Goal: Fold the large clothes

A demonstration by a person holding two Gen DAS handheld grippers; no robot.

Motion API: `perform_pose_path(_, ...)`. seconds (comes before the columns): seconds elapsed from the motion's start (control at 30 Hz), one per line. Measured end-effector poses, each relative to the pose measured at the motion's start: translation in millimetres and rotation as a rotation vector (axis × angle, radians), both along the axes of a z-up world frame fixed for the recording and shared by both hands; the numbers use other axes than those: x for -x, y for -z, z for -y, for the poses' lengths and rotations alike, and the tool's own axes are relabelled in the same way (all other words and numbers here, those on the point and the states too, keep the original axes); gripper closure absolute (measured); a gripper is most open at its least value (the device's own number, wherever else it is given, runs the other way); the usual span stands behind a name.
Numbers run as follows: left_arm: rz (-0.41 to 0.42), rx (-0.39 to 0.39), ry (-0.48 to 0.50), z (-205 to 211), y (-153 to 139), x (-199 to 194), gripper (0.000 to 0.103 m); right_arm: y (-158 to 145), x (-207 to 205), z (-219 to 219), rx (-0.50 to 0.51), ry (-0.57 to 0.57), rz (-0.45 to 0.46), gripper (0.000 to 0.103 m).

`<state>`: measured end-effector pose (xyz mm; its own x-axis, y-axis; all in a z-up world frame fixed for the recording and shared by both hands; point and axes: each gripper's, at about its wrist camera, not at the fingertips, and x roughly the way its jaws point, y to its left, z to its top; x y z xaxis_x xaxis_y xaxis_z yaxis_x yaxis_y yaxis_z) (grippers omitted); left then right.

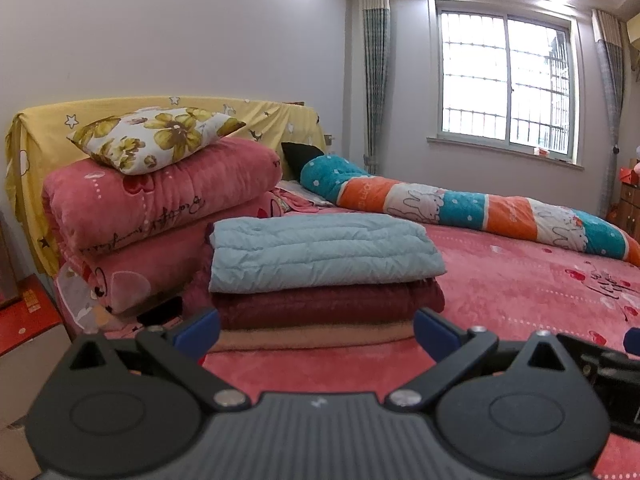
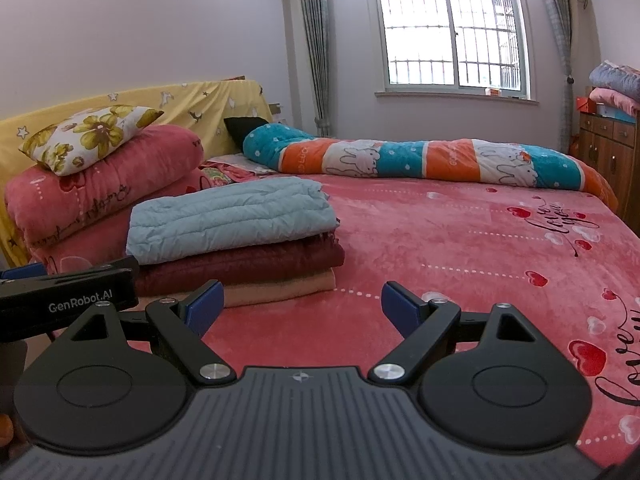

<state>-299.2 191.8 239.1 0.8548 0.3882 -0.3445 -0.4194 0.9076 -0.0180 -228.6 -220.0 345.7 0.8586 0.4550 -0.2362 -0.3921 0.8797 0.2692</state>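
Hovering wide open and empty, the left gripper (image 1: 316, 330) and right gripper (image 2: 302, 306) face the folded stack (image 1: 324, 276) on the bed (image 2: 460, 240); next, squaring its light-blue top jacket (image 2: 230, 218) seems wise.

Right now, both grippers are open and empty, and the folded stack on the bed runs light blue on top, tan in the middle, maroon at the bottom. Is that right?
The order is wrong. Both wrist views show the light blue piece on top, the maroon piece in the middle and the tan piece at the bottom. The left gripper and right gripper are indeed open and empty.
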Motion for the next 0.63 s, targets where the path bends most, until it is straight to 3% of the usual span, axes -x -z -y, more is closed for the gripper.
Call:
perform_pose_path(0.37, -0.024, 0.023, 0.024, -1, 11, -14, 0.001, 5, -9, -2, -0.006, 0.006, -0.01, 0.0)
perform_pose_path(0.63, -0.064, 0.005, 0.09, 22, 25, -37, 0.001, 27, -35, 12, -0.048, 0.042, -0.056, 0.0)
